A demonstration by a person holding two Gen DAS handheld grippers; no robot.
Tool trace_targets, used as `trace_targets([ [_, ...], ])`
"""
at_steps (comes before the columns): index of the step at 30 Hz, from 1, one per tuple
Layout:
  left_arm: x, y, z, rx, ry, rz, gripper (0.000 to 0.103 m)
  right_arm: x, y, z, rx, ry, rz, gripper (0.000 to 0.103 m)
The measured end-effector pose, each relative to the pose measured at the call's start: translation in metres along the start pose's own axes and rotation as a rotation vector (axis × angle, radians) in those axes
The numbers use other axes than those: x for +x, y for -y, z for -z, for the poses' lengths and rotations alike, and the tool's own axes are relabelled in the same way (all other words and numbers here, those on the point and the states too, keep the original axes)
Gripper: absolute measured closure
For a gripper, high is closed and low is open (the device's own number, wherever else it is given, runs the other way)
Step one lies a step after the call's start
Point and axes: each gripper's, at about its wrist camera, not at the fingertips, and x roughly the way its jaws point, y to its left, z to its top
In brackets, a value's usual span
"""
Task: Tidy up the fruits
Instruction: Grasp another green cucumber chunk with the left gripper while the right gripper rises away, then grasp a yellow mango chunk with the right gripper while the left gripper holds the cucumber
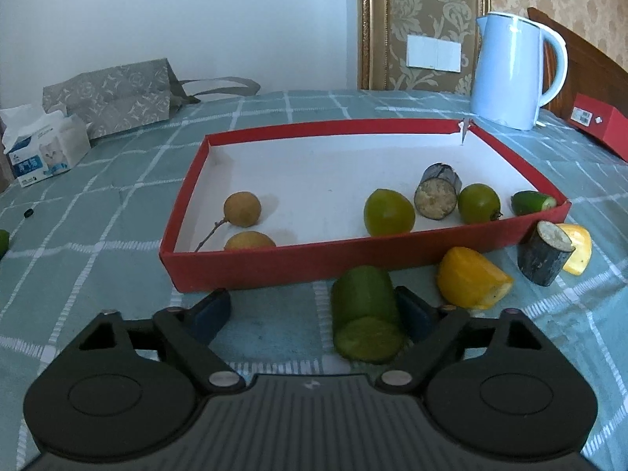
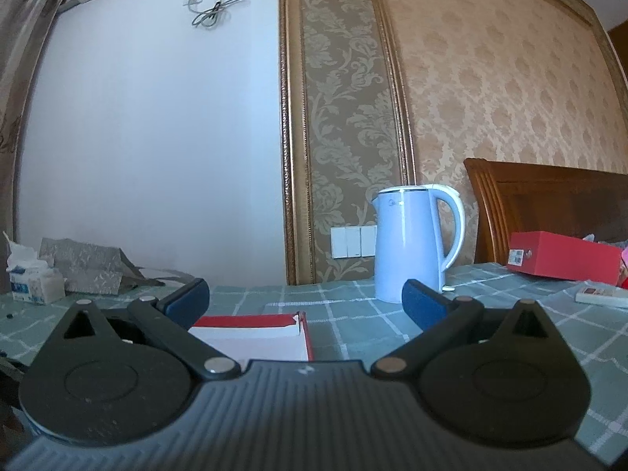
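A shallow red box (image 1: 306,263) with a white floor lies on the checked tablecloth. It holds two brown longans (image 1: 242,209), two green limes (image 1: 388,212), a dark sugarcane piece (image 1: 436,196) and a cucumber end (image 1: 532,203). In front of the box lie a cucumber chunk (image 1: 365,314), a lemon wedge (image 1: 471,278), a second sugarcane piece (image 1: 543,253) and another lemon piece (image 1: 579,247). My left gripper (image 1: 314,310) is open, and the cucumber chunk lies between its fingers, against the right one. My right gripper (image 2: 306,302) is open and empty, raised above the box's far corner (image 2: 302,324).
A light blue kettle (image 1: 510,70) stands behind the box, also in the right wrist view (image 2: 412,243). A closed red box (image 2: 565,257) and a remote (image 2: 602,296) are at the right. A tissue pack (image 1: 47,149) and a grey bag (image 1: 114,96) lie at the left.
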Motion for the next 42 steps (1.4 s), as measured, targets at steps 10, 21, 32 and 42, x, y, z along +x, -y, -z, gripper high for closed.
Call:
trace_targets([
  [10,-0.007,0.012,0.003,0.073,0.037,0.077,0.07,0.002,-0.004,0.001,-0.02,-0.018,0.001,0.0],
  [21,-0.024,-0.015,0.011,-0.033,0.092,0.03,0.07,0.005,-0.013,0.002,-0.028,-0.101,-0.135,0.0],
  [32,-0.024,-0.039,0.013,-0.13,0.076,0.032,0.07,0.041,-0.066,0.021,-0.114,-0.454,-0.409,0.027],
  [42,-0.024,-0.041,0.013,-0.138,0.069,0.037,0.07,0.072,-0.079,0.034,-0.119,-0.577,-0.404,0.042],
])
